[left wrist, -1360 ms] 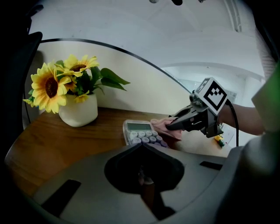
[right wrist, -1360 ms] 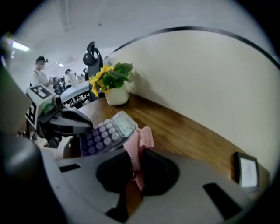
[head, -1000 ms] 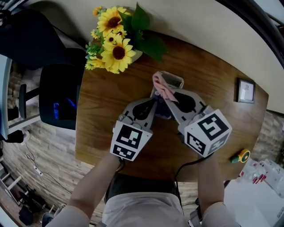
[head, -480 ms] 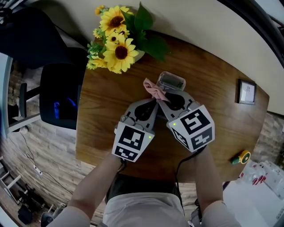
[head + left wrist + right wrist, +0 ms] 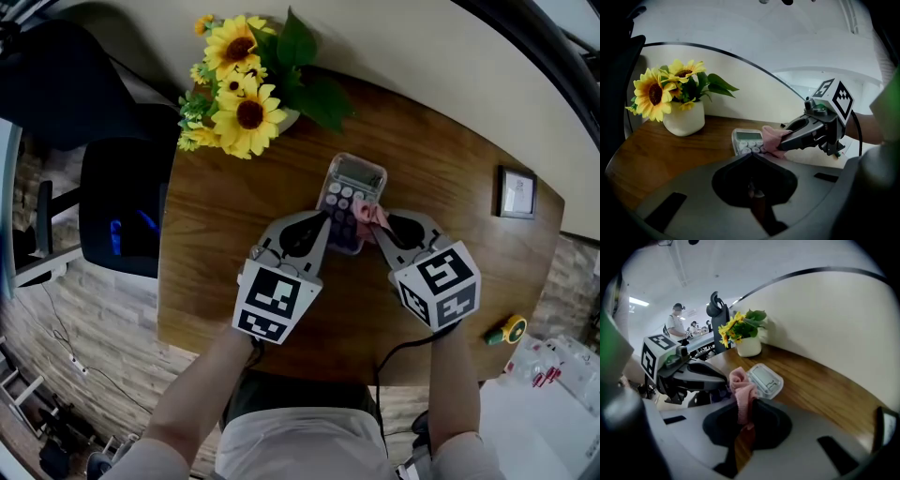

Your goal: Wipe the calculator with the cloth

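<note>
Head view shows my right gripper [image 5: 382, 227] pinching the cloth [image 5: 367, 213] on the calculator [image 5: 355, 175], my left gripper [image 5: 325, 219] closed beside it; I think wiping's partway.

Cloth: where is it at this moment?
In the head view the cloth is pinched in the right tongs, at the right side of the calculator.

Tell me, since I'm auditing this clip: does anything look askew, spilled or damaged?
Nothing stands out. The calculator lies flat on the table, the sunflowers stand upright, and the right hand-held gripper holds the cloth.
</note>
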